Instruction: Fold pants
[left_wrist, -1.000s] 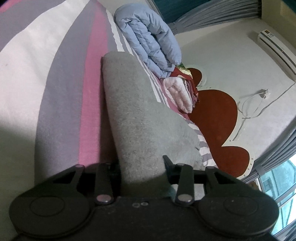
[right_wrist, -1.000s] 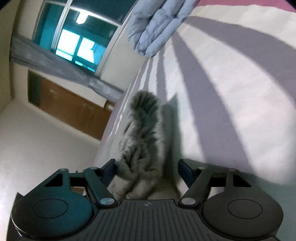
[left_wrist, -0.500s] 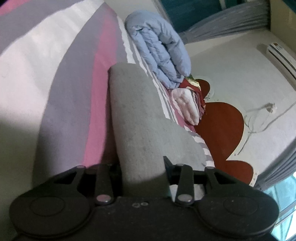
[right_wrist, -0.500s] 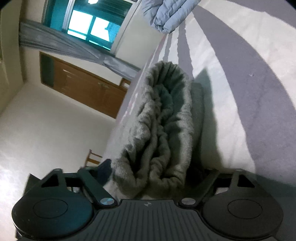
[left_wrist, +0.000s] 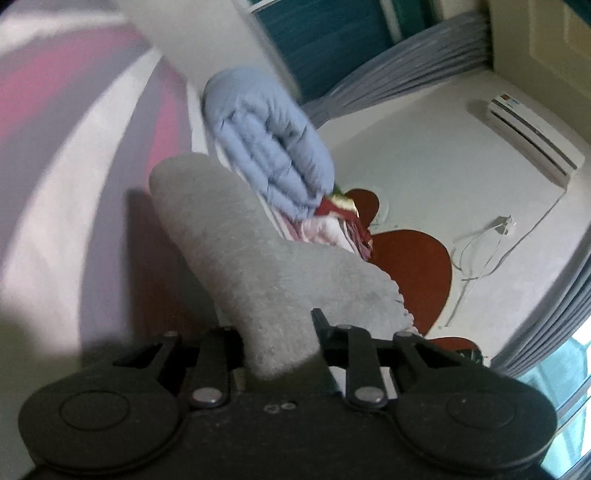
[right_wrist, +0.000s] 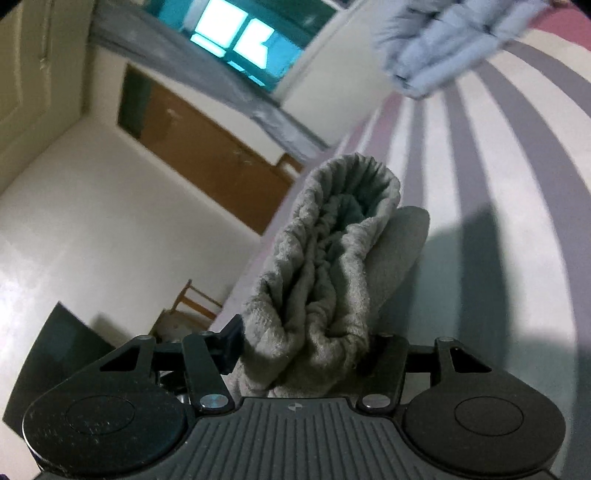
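Note:
The grey fleece pants (left_wrist: 258, 258) rise off the striped bed sheet (left_wrist: 74, 184) as a thick folded band. My left gripper (left_wrist: 277, 332) is shut on one end of them. In the right wrist view the gathered elastic waistband of the pants (right_wrist: 332, 258) is bunched between the jaws of my right gripper (right_wrist: 303, 343). Those jaws are closing, and both pads press into the cloth. The right gripper's far finger is mostly hidden behind the fabric. Below the lifted pants lies their shadow on the sheet (right_wrist: 498, 184).
A folded light-blue quilt (left_wrist: 266, 140) lies at the far end of the bed, with pink and red folded cloths (left_wrist: 325, 232) beside it and a red-brown headboard (left_wrist: 413, 266) behind. A wooden door (right_wrist: 207, 158) and a chair (right_wrist: 188, 306) stand past the bed's edge.
Both grippers have risen and carried the pants up off the sheet. The right jaws have narrowed onto the waistband. The left jaws have tightened on the cloth.

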